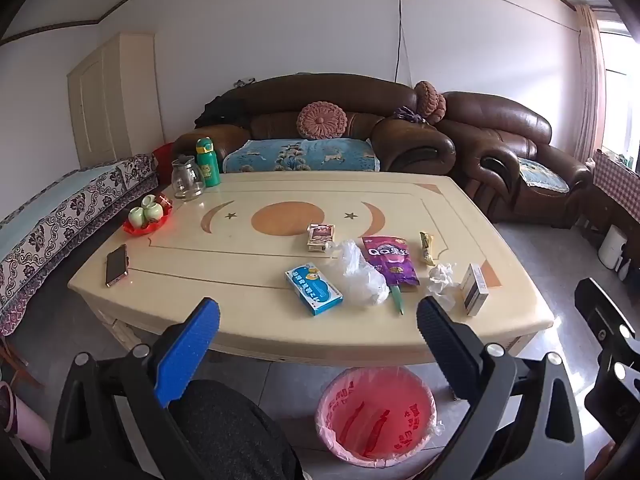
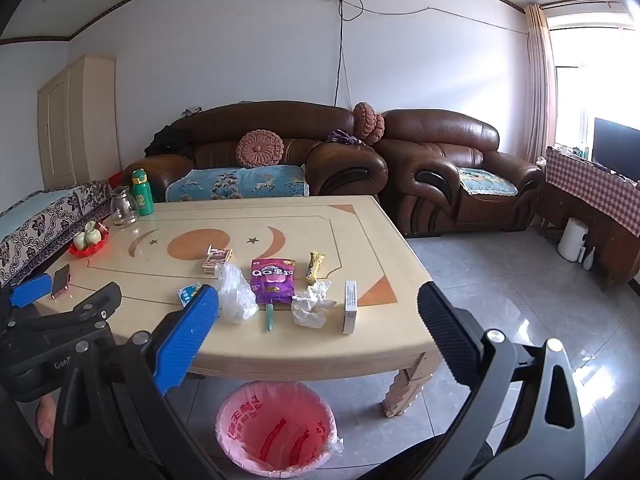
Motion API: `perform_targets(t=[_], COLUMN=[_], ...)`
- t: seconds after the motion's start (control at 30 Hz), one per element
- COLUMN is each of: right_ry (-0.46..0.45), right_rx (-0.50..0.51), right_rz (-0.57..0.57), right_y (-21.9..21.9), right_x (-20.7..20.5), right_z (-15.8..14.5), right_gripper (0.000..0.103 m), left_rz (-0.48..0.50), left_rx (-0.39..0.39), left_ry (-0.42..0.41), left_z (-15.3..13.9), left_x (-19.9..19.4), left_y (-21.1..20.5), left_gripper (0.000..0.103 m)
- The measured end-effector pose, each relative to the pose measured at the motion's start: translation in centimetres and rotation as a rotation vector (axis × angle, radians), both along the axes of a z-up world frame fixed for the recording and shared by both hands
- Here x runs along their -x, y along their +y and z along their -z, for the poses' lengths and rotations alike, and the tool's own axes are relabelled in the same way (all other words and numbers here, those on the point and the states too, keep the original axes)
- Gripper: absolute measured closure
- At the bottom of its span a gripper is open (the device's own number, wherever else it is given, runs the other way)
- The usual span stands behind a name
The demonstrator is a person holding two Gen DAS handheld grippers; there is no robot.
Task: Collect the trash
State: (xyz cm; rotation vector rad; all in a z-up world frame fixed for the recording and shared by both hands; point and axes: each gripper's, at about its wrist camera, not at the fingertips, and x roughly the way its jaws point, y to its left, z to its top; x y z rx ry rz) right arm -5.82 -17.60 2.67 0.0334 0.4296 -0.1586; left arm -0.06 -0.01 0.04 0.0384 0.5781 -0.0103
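Trash lies on the near part of the cream coffee table [image 1: 256,272] [image 2: 360,344]: a blue box [image 1: 314,289] [image 2: 186,294], a clear plastic bag [image 1: 360,274] [image 2: 236,294], a purple snack bag [image 1: 390,260] [image 2: 273,280], a crumpled tissue [image 1: 440,280] [image 2: 310,304], a yellow wrapper [image 1: 427,248] [image 2: 314,266], a white carton [image 1: 475,289] [image 2: 350,306] and a small brown box [image 1: 320,236] [image 2: 216,260]. A bin with a pink liner [image 1: 376,416] [image 2: 276,428] stands on the floor below the table edge. My left gripper [image 1: 318,328] and right gripper [image 2: 318,320] are both open and empty, held before the table.
On the table's far left stand a green bottle [image 1: 208,162], a glass jug [image 1: 187,180], a red tray with cups [image 1: 148,216] and a phone [image 1: 116,265]. Brown sofas [image 1: 320,128] stand behind the table. Grey tiled floor [image 2: 500,280] lies to the right.
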Motion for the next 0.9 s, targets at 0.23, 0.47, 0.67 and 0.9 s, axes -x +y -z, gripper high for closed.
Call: perform_targets(t=[0.23,0.47,0.67,0.9], right_ry=[-0.003,-0.003,0.0,0.0], right_rx=[0.007,0.0,-0.004,-0.006], right_rz=[0.003,-0.001,-0.002,-0.003], right_y=[0.12,0.06,0.17,-0.12], right_x=[0.06,0.06,-0.36,-0.56], right_z=[-0.08,-0.04,0.0,0.08], right_gripper=[0.006,0.006,0.006,0.006], left_rz=[0.0,-0.008,0.002,0.005], left_rx=[-0.007,-0.006,-0.012,-0.021], left_ry=[-0.013,-0.015,-0.002,0.004], left_z=[0.31,0.8,0.11,0.29], left_x=[0.01,0.22,0.11,-0.39], left_y=[-0.55,0.34,0.03,0.07], left_gripper=[0.006,0.006,0.006,0.006])
